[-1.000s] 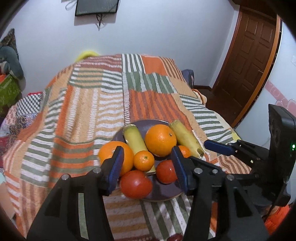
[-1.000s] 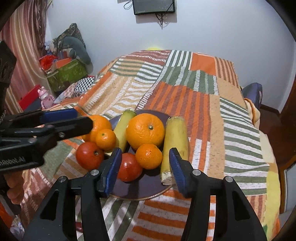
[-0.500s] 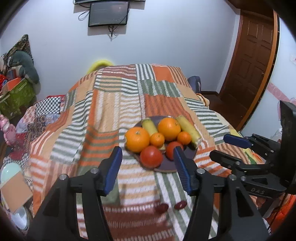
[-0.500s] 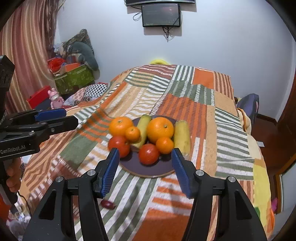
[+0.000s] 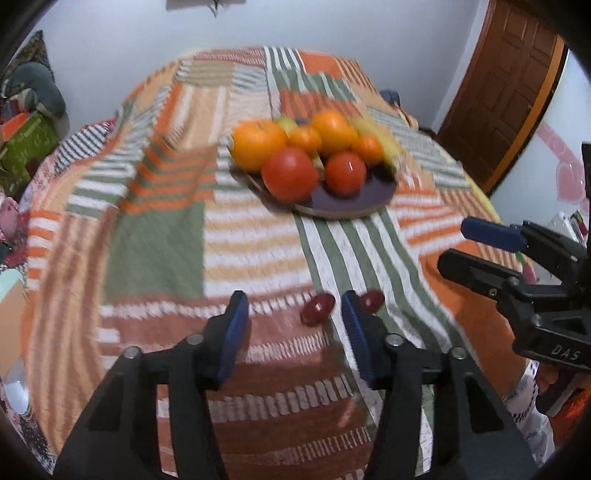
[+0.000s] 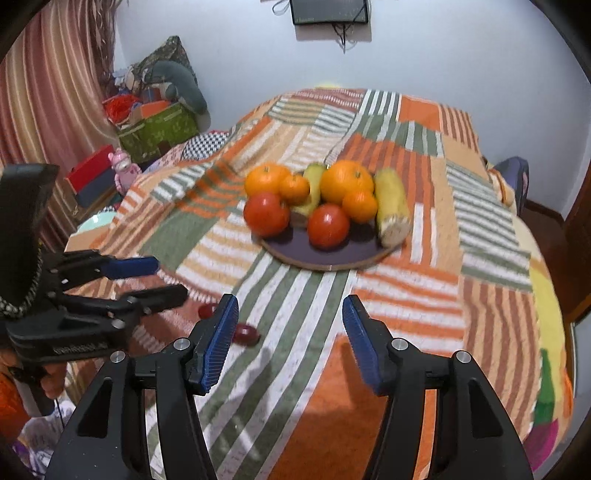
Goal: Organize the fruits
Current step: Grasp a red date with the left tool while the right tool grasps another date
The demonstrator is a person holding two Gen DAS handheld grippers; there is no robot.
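A dark round plate [image 5: 373, 201] [image 6: 291, 247] sits on the striped bedspread and holds oranges [image 5: 258, 142] [image 6: 345, 181], tomatoes [image 5: 290, 173] [image 6: 328, 225] and yellow-green long fruits [image 6: 392, 206]. Two small dark red fruits lie loose on the spread near the front: one [image 5: 317, 304] [image 6: 246, 334] and another [image 5: 371, 301] [image 6: 207, 309]. My left gripper [image 5: 293, 308] is open and empty, just short of the loose red fruits; it also shows in the right wrist view [image 6: 166, 278]. My right gripper [image 6: 290, 317] is open and empty; it shows at the right in the left wrist view [image 5: 469, 245].
The patchwork striped bedspread [image 6: 406, 288] covers a bed. Boxes and bags [image 6: 155, 122] stand by the curtain at the left. A wooden door [image 5: 506, 85] is at the right. A screen [image 6: 328, 11] hangs on the far wall.
Both grippers have pulled back and lower from the plate, which now lies farther away. The two small red fruits have come close in front of the left gripper.
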